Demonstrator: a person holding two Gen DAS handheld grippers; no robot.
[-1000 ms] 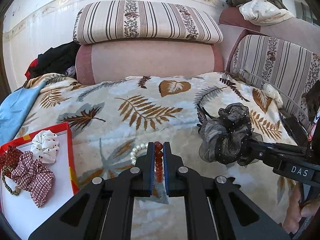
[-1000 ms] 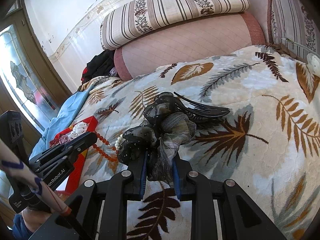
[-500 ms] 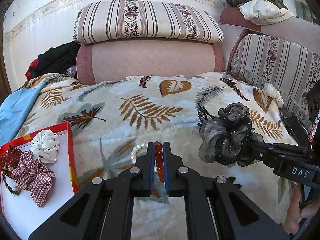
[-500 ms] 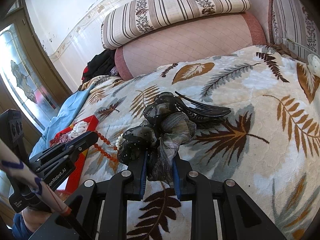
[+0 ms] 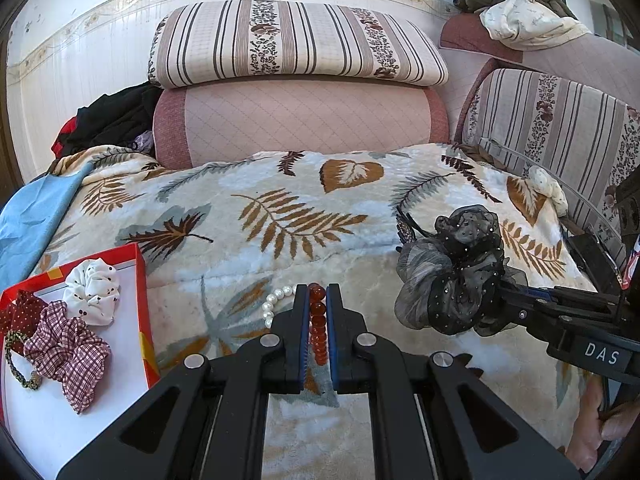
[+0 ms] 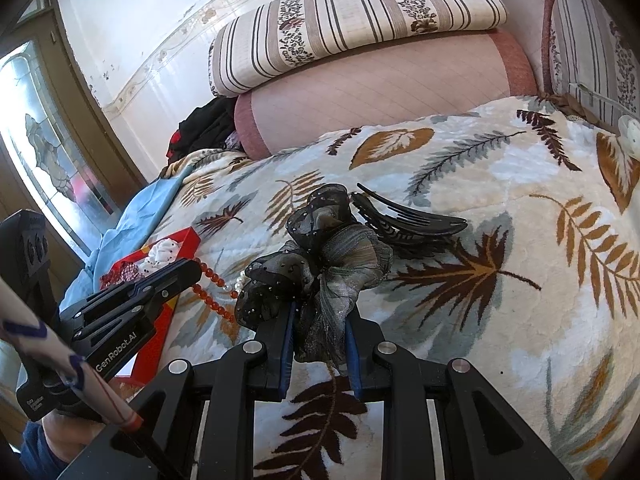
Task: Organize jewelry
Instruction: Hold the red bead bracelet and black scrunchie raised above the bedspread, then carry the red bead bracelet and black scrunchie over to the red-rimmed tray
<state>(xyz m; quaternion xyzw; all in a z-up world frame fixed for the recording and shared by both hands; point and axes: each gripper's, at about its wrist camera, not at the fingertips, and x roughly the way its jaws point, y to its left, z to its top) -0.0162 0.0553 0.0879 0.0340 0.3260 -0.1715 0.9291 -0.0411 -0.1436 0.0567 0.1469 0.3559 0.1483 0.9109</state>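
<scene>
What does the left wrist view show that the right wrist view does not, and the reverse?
Only the left wrist view shows the checked scrunchie in the red tray and the clothes piled on the far cushion. Only the right wrist view shows the window and the whole black hair comb. Both show the left gripper shut on the red bead string, the right gripper shut on the black gauze bow, and the pearls.
</scene>
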